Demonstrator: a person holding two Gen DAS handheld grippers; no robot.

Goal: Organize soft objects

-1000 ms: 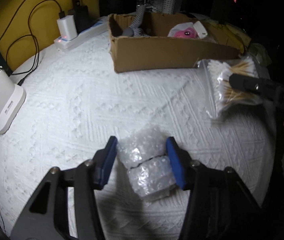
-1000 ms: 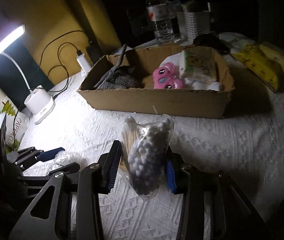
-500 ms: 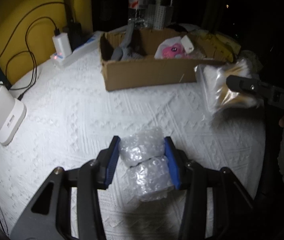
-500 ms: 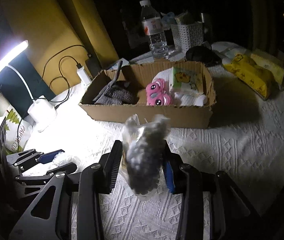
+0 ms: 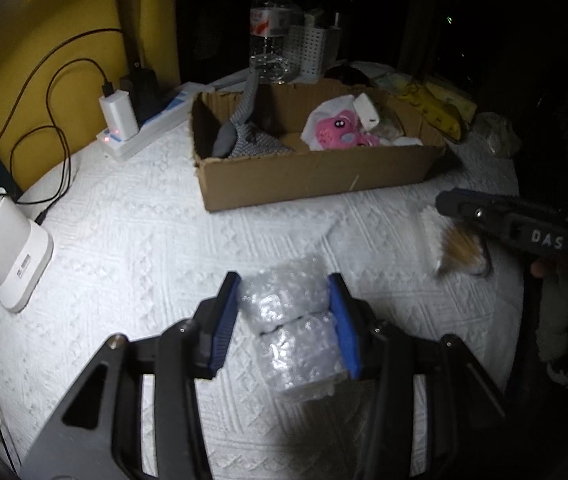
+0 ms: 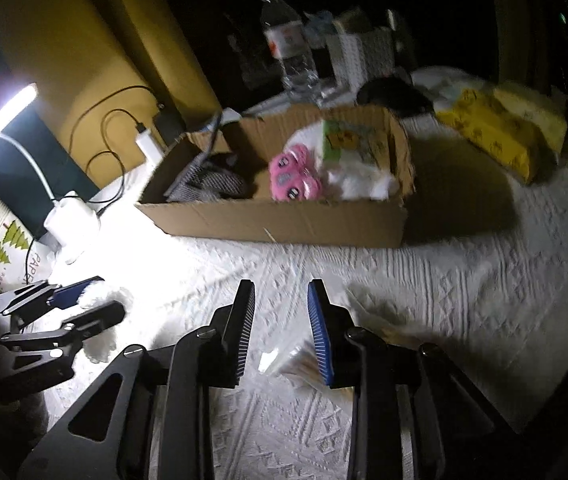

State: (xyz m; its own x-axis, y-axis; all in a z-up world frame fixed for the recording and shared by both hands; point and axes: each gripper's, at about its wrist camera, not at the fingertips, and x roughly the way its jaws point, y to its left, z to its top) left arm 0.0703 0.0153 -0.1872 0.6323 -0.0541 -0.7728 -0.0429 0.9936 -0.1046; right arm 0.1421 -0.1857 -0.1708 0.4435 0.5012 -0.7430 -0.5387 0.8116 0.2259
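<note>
My left gripper [image 5: 284, 280] is shut on a bundle of clear bubble wrap [image 5: 295, 332], held just above the white tablecloth [image 5: 144, 240]. My right gripper [image 6: 280, 286] has its jaws closing with only cloth showing between the pads. The blurred bag of cotton swabs [image 6: 299, 360] lies low by its right finger, and only a corner pokes between the jaws. In the left wrist view this bag [image 5: 451, 248] hangs blurred under the right gripper's finger [image 5: 503, 216]. The cardboard box [image 5: 315, 176] behind holds a pink plush [image 5: 335, 130] and a grey cloth [image 5: 244, 136].
A white lamp base [image 5: 8, 248] and a power strip with a charger [image 5: 124, 136] and cables sit at the left. Behind the box stand a water bottle [image 5: 270, 28] and a white basket [image 5: 311, 52]. Yellow packs [image 6: 487, 132] lie at the right.
The swab bag has slipped out from between the right pads, down and to the right, and those jaws have narrowed. My left gripper has risen slightly with the bubble wrap.
</note>
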